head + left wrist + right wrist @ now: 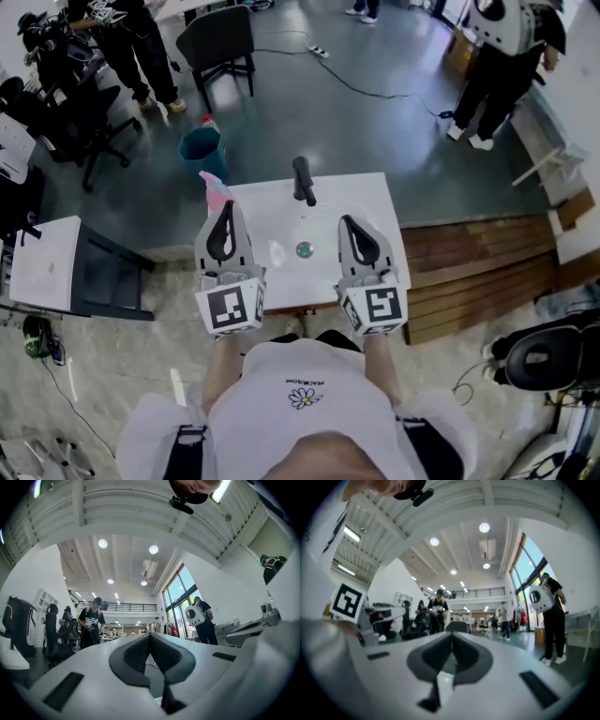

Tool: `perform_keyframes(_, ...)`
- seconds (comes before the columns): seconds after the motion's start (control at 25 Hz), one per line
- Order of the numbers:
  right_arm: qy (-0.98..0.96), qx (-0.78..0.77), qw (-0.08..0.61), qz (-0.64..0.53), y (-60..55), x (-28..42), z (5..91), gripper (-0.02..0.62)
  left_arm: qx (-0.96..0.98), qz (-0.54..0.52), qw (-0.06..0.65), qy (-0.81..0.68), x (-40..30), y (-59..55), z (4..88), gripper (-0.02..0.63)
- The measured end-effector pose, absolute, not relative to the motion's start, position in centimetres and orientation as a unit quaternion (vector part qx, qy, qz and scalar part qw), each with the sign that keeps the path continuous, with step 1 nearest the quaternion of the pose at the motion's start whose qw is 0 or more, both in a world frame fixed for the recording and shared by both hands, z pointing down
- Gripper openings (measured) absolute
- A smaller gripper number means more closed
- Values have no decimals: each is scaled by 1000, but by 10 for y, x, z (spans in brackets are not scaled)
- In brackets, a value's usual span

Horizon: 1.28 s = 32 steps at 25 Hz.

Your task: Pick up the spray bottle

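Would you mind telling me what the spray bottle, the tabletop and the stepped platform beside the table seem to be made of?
The spray bottle is probably plastic, with a pink head over a paler body; it is too small to judge the finish. The tabletop looks like smooth white laminate or painted board, with a faint sheen near its middle. The stepped platform looks like wood: brown matte boards with visible plank lines.

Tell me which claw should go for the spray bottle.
Left. The spray bottle stands just beyond the left claw, nearly in line with it; the right claw is farther off to the side. Both are shut and empty, so the left must open first.
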State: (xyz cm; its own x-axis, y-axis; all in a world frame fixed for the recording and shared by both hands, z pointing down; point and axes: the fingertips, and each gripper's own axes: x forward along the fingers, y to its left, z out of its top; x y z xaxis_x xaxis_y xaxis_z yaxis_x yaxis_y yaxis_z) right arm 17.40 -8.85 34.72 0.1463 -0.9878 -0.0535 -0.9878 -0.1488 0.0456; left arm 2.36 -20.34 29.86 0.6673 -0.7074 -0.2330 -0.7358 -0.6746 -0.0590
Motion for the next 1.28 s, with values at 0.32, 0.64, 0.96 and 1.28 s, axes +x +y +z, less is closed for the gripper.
perform_keyframes(0.32, 670, -742, -8, 35, -126, 202, 341, 31, -908, 97, 75, 401, 65, -234, 299, 20)
perform_keyframes(0.64, 685, -728, -12, 42, -138, 219, 344, 31, -901, 98, 75, 416, 81, -239, 303, 20)
perform_keyframes(0.96, 706, -707, -1, 37, -144, 217, 344, 31, -894, 86, 82, 433, 80, -238, 298, 20)
perform_keyframes(1.28, 755, -654, 22, 43, -184, 185, 331, 31, -870, 69, 81, 481, 41, -245, 307, 20)
